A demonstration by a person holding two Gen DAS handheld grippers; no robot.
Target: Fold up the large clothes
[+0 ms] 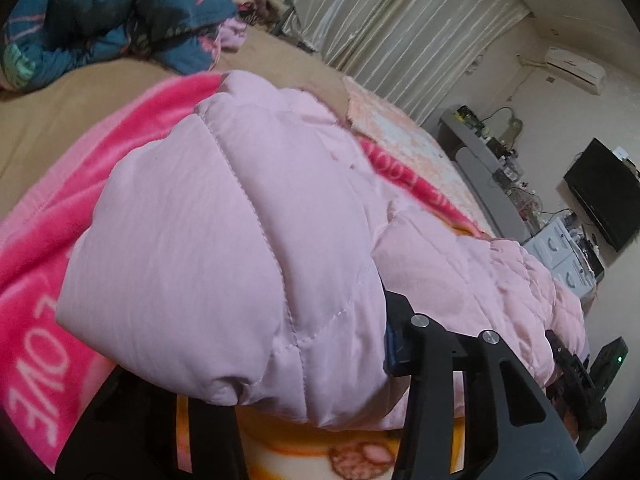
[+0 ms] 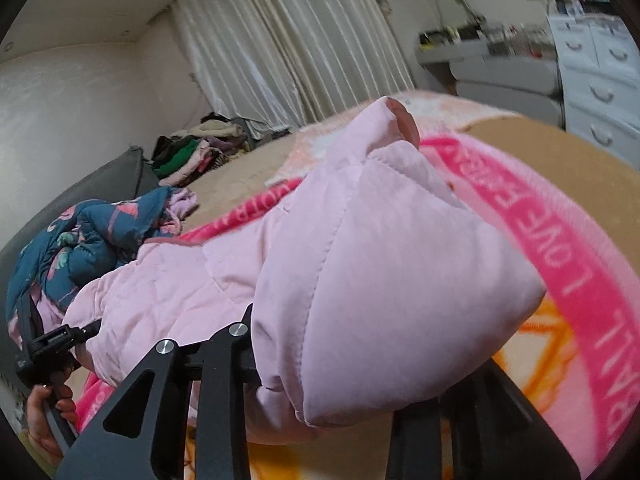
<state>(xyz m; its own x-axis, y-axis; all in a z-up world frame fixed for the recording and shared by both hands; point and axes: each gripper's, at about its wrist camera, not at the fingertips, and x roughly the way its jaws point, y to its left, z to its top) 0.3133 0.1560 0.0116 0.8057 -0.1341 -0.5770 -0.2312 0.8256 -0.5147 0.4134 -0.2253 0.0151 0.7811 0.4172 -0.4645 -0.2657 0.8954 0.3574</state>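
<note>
We clamp both the left gripper (image 1: 304, 364) and the right gripper (image 2: 352, 364) onto the pale pink quilted jacket (image 1: 224, 224), its padded edge bunched between their jaws above the pink lettered blanket (image 1: 36, 280).

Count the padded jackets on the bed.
2: the pink jacket clamped in both grippers in front; the blue flamingo-print jacket crumpled behind it. The far clothes pile may hide more.

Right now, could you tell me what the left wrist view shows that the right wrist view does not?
Only the left wrist view shows the TV and air conditioner. Only the right wrist view shows a hand on the left gripper's handle and the clothes pile. Both show the pink jacket gripped over the blanket, the blue garment and the curtains.
</note>
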